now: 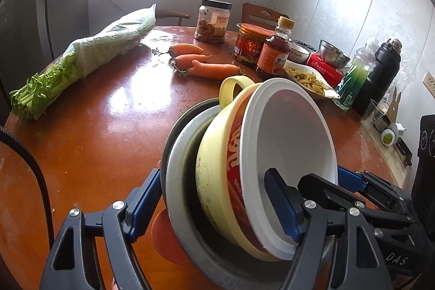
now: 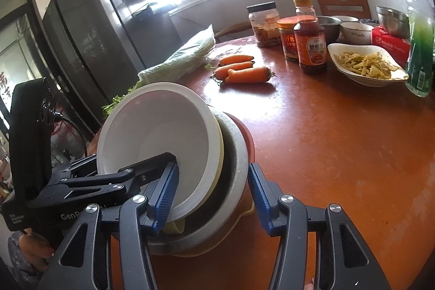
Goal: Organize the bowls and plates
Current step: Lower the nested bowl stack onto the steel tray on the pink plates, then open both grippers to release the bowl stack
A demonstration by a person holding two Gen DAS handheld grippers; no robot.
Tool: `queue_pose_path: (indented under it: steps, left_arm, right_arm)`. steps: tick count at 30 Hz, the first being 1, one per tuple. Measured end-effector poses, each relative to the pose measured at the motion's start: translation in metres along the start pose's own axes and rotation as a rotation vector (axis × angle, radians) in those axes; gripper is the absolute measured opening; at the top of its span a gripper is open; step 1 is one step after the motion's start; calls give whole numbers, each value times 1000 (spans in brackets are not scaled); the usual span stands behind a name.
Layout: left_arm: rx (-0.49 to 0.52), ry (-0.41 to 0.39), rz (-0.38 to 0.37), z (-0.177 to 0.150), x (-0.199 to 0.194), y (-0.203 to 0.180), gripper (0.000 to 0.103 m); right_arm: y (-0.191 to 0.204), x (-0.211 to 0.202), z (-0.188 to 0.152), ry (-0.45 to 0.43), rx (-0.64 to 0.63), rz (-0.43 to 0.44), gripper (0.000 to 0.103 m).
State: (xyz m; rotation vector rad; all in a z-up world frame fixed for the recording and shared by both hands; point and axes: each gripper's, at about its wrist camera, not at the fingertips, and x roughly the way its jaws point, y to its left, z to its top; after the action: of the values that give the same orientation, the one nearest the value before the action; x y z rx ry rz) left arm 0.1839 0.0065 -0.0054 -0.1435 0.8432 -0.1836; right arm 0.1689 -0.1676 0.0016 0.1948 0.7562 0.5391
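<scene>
Nearest, a tilted stack of nested bowls [image 1: 244, 154] is clamped from both sides above the near edge of the round counter [image 1: 108, 127]. The left gripper [image 1: 214, 205] is closed across the whole stack, one pad on the outer grey metal bowl [image 1: 179, 181], the other inside the white bowl [image 1: 293, 132]. The right gripper [image 2: 214, 197] grips the same stack [image 2: 174, 137] likewise. The stack's open mouth faces up and sideways, its axis leaning. Beyond lie three carrots [image 1: 201, 61], bagged celery [image 1: 76, 59], then jars, a sauce bottle [image 1: 274, 53] and a dish of food [image 1: 307, 78].
</scene>
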Motion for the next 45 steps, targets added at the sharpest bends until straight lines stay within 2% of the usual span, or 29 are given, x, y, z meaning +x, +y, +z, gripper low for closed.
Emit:
queue_pose_path:
  steps: [6, 21, 32, 40, 45]
  left_arm:
    - [6, 6, 4, -5, -4, 1, 76]
    - [5, -35, 11, -8, -30, 4, 76]
    - [0, -132, -6, -13, -70, 3, 76]
    - [16, -207, 75, -33, -103, 0, 79]
    - [2, -226, 118, -53, -112, -1, 83]
  right_arm:
    - [-1, -4, -3, -6, 1, -44, 56]
    - [9, -14, -1, -34, -10, -107, 61]
    - [27, -42, 0, -97, -40, -130, 67]
    - [49, -71, -12, -151, -84, -130, 71]
    - [57, -82, -30, -169, -116, -178, 74]
